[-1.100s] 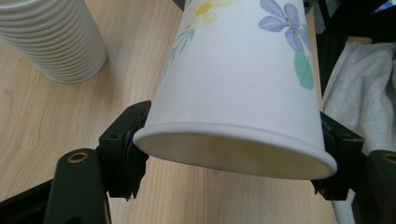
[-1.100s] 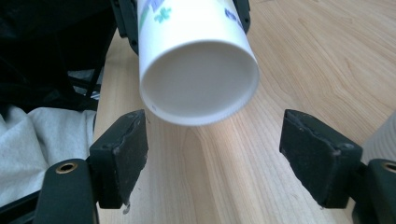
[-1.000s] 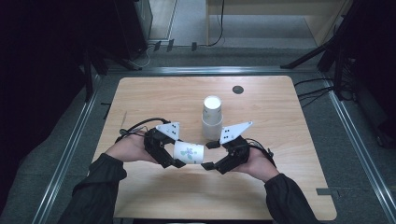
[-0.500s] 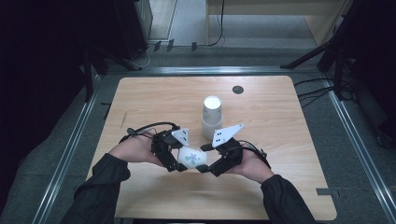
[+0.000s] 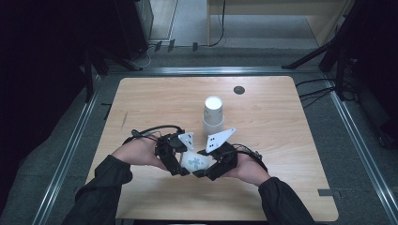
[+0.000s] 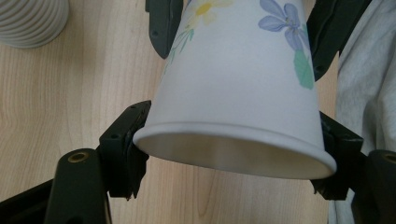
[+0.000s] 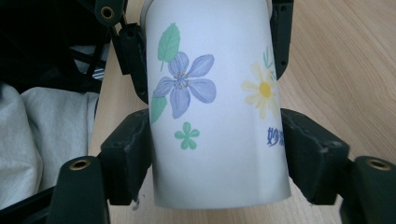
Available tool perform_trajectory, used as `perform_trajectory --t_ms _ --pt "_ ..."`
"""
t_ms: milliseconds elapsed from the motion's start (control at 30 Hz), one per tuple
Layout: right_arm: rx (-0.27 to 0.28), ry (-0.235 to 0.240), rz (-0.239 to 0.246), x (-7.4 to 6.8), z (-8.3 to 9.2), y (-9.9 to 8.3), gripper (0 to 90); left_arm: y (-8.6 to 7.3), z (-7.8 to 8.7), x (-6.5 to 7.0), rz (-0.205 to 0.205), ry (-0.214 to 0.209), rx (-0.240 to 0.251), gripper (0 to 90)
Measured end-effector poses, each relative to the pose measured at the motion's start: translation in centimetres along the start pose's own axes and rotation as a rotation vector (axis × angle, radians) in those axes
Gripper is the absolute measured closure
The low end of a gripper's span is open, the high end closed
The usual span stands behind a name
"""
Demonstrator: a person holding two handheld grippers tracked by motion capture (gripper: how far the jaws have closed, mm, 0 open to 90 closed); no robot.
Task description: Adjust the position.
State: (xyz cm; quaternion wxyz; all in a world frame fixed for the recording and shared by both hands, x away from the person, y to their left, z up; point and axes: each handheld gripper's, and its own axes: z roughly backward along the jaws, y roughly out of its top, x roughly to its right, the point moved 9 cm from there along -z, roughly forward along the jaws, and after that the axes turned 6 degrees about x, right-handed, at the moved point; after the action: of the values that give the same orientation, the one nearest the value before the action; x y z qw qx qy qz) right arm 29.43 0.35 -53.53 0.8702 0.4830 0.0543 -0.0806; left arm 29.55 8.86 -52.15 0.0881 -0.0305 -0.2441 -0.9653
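A white paper cup (image 5: 195, 162) printed with flowers lies on its side in the air between my two grippers, low over the wooden table (image 5: 281, 140). My left gripper (image 5: 182, 163) is shut on the cup (image 6: 233, 84) at its open rim, one pad on each side. My right gripper (image 5: 207, 167) has just been closing its jaws, and its pads now press the cup (image 7: 215, 116) near its base. In the left gripper view my left gripper (image 6: 229, 144) holds the rim. In the right gripper view my right gripper (image 7: 217, 158) clamps the wall.
A stack of white ribbed cups (image 5: 213, 115) stands upside down just beyond the grippers, its edge also visible (image 6: 32, 21). A small dark round spot (image 5: 239, 90) marks the table's far side. Grey sleeves (image 7: 42, 135) lie close to the cup.
Both hands have drifted a little toward the table's near edge with the cup. The right gripper's jaws have closed in on the cup's base end.
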Motion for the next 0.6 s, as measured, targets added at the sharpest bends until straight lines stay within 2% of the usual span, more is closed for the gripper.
perform_trajectory --t_ms 100,267,333,400,500,567,600 --pt "-0.005 0.003 0.01 -0.1 0.0 -0.1 33.5 0.0 0.0 0.0 -0.004 0.004 -0.001 26.3" --pt "-0.006 0.002 0.024 -0.2 0.0 0.0 34.0 -0.1 -0.1 0.0 -0.019 0.001 0.007 25.0" --pt "-0.004 0.0 0.027 -0.3 0.0 0.0 33.6 -0.1 0.0 0.0 -0.028 -0.006 0.019 20.8" --pt "0.0 -0.003 0.032 -0.2 0.1 0.1 33.5 -0.1 0.1 0.2 -0.026 -0.023 0.032 18.1" --pt "0.011 -0.007 0.031 -0.1 0.3 0.2 33.5 0.1 0.3 0.0 -0.04 -0.009 0.065 14.8" --pt "0.025 -0.012 0.019 0.1 0.8 0.3 33.5 0.4 0.7 -0.4 -0.041 0.008 0.119 14.4" --pt "0.03 -0.014 0.019 0.1 1.0 0.4 33.5 0.4 0.7 -0.4 -0.041 0.008 0.119 14.3"
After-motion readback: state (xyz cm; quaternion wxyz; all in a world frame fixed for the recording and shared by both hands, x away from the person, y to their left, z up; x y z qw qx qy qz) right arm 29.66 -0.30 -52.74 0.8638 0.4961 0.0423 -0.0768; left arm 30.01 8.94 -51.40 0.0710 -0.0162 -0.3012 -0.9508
